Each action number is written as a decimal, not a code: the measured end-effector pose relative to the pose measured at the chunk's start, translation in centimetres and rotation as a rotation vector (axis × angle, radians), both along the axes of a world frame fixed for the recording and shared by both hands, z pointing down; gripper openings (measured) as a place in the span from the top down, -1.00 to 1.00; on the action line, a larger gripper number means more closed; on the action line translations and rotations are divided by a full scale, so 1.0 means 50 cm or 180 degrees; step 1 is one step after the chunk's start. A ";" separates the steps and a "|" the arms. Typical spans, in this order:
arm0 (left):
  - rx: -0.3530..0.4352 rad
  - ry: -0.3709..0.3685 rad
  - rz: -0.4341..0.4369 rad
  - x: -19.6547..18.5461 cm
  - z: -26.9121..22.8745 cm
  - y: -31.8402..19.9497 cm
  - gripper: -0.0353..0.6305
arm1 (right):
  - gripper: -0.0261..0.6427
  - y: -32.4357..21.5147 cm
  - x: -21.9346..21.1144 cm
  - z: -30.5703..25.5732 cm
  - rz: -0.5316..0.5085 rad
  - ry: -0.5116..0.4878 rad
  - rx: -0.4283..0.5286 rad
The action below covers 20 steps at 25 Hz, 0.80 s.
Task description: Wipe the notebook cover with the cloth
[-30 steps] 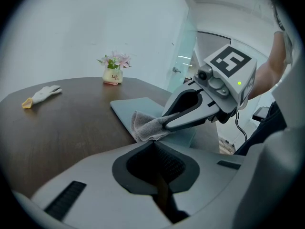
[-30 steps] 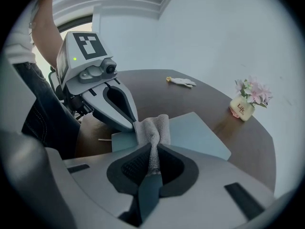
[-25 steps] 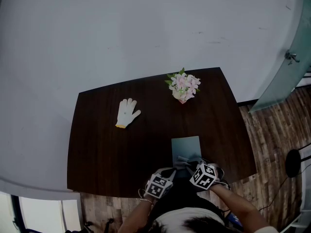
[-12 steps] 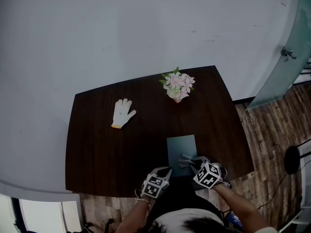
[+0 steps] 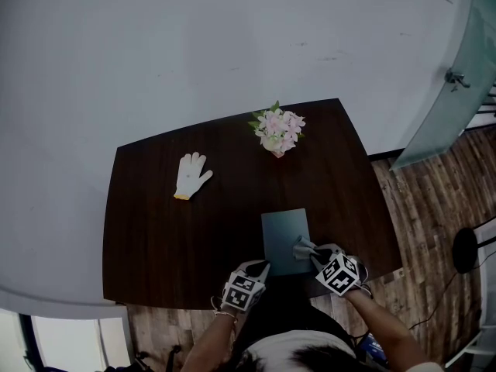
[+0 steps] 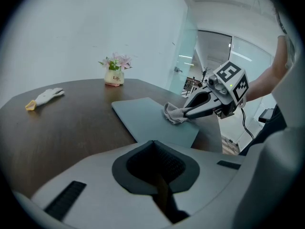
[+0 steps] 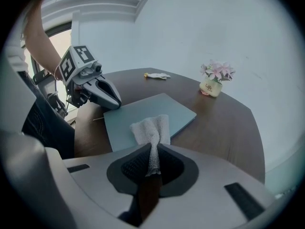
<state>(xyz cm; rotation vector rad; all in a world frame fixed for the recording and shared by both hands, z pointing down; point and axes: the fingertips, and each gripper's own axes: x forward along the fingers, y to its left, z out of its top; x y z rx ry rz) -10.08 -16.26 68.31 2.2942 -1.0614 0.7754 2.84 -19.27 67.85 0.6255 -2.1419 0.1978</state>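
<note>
A grey-blue notebook [image 5: 283,235] lies flat near the front edge of the dark table [image 5: 155,231]. My right gripper [image 5: 310,252] is shut on a grey cloth [image 5: 301,246], which rests on the cover's near right part. In the right gripper view the cloth [image 7: 151,129] fans out from my jaws [image 7: 152,149] onto the notebook [image 7: 143,113]. My left gripper [image 5: 262,267] is shut with nothing in it, its tips at the notebook's near left corner [image 7: 114,103]. The left gripper view shows the notebook [image 6: 147,120], the cloth [image 6: 173,113] and the right gripper [image 6: 190,112].
A small vase of pink flowers [image 5: 277,131] stands at the back of the table. A white glove [image 5: 190,174] lies at the back left. The table's front edge runs just under both grippers. A glass door [image 5: 449,84] stands at the right.
My right gripper has dragged the cloth from the middle of the cover toward its right edge. The left gripper has stayed at the near left corner.
</note>
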 end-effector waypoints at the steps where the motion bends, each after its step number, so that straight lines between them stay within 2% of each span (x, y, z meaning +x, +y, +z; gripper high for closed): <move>1: 0.0016 -0.0004 0.0000 0.001 -0.001 -0.001 0.84 | 0.80 -0.001 0.008 -0.001 0.0088 -0.0044 -0.0028; 6: 0.0032 0.0024 -0.0004 0.000 0.002 -0.002 0.84 | 0.80 -0.009 0.033 -0.024 0.0558 -0.0464 -0.0080; 10: 0.0002 0.0083 -0.0135 -0.007 -0.008 -0.003 0.84 | 0.80 -0.017 0.030 -0.067 0.0683 -0.0758 -0.0012; 14: 0.0019 0.0067 -0.0217 -0.013 -0.009 0.011 0.84 | 0.80 -0.017 0.005 -0.091 0.0590 -0.0906 0.0007; 20: -0.0001 0.0108 -0.0356 -0.017 -0.013 0.048 0.84 | 0.80 0.011 -0.087 -0.101 0.0121 -0.0906 0.0013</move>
